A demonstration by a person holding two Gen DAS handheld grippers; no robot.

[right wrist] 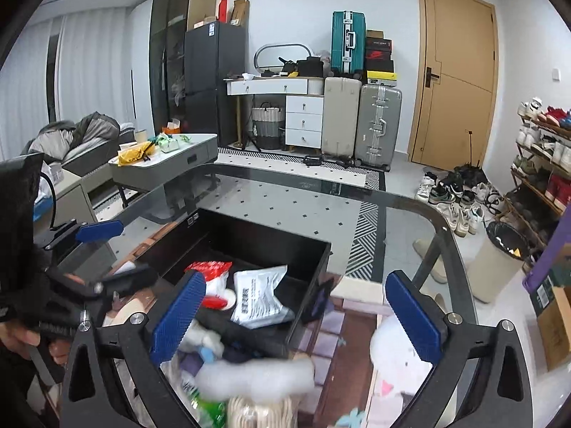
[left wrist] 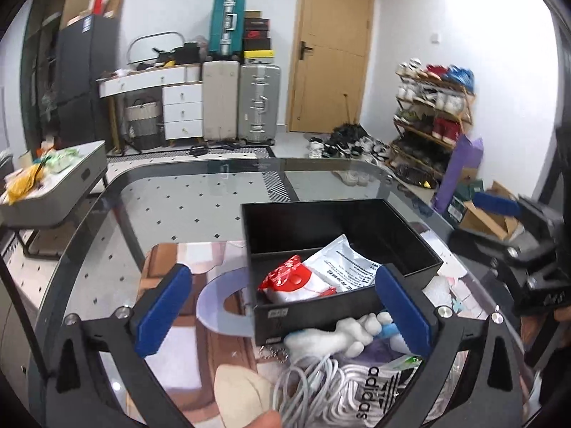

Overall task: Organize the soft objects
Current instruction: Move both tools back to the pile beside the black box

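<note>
Ahead of both wide-open grippers, left (left wrist: 282, 315) and right (right wrist: 298, 317), a glass worktop (left wrist: 171, 207) carries a black rectangular box (left wrist: 307, 224) holding a red-and-white packet (left wrist: 292, 281) and a white printed pouch (left wrist: 342, 264).

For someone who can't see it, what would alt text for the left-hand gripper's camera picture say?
An open two-finger gripper with blue pads hangs over a black box on a glass table. The box holds a red-and-white packet and a white pouch. A white plush toy, cables and an Adidas bag lie nearer.
</note>
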